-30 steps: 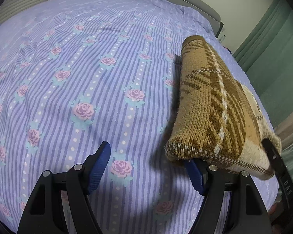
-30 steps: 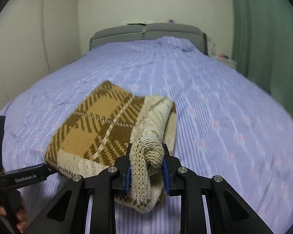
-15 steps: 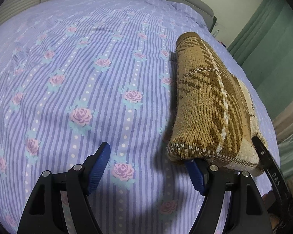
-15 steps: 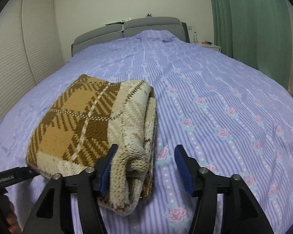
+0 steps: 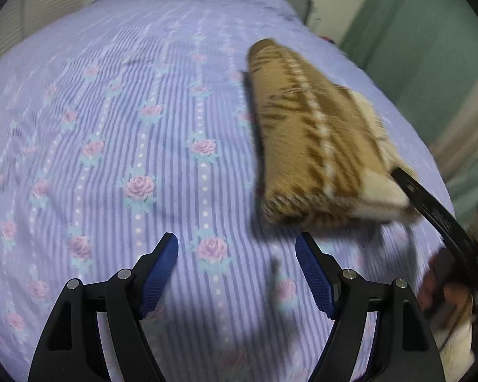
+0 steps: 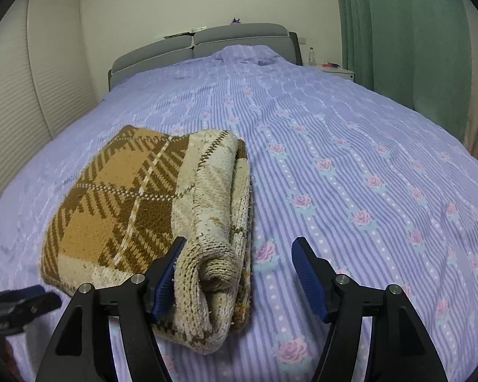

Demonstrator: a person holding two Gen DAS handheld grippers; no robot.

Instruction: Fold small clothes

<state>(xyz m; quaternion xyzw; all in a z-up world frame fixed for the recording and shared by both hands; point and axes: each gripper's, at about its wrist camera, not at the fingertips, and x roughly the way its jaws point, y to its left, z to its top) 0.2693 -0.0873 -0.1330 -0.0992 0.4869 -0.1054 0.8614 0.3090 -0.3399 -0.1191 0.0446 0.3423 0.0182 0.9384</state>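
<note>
Left wrist view: the left gripper (image 5: pixel 235 273) hangs over the bedsheet (image 5: pixel 118 133) with its jaws spread wide and nothing between them. The folded knit sweater (image 5: pixel 312 146) lies on the sheet to the right and beyond the gripper, apart from both blue pads. The picture is blurred by motion; a black bar of the other tool crosses the sweater's near right corner, and no writing on it can be read. Right wrist view: the right gripper (image 6: pixel 239 273) is parted wide; its left pad touches the sweater's (image 6: pixel 121 203) cream rolled edge, but nothing is clamped. The sweater sits on the near left part of the bed, a compact plaid stack. Judgement: thick, soft, light knit, not slippery or fragile, though the layers may slump or spread if lifted by one corner; best hold is across the rolled near edge, pinching all layers. Lettering on the black tool at near left is too blurred to read.
</note>
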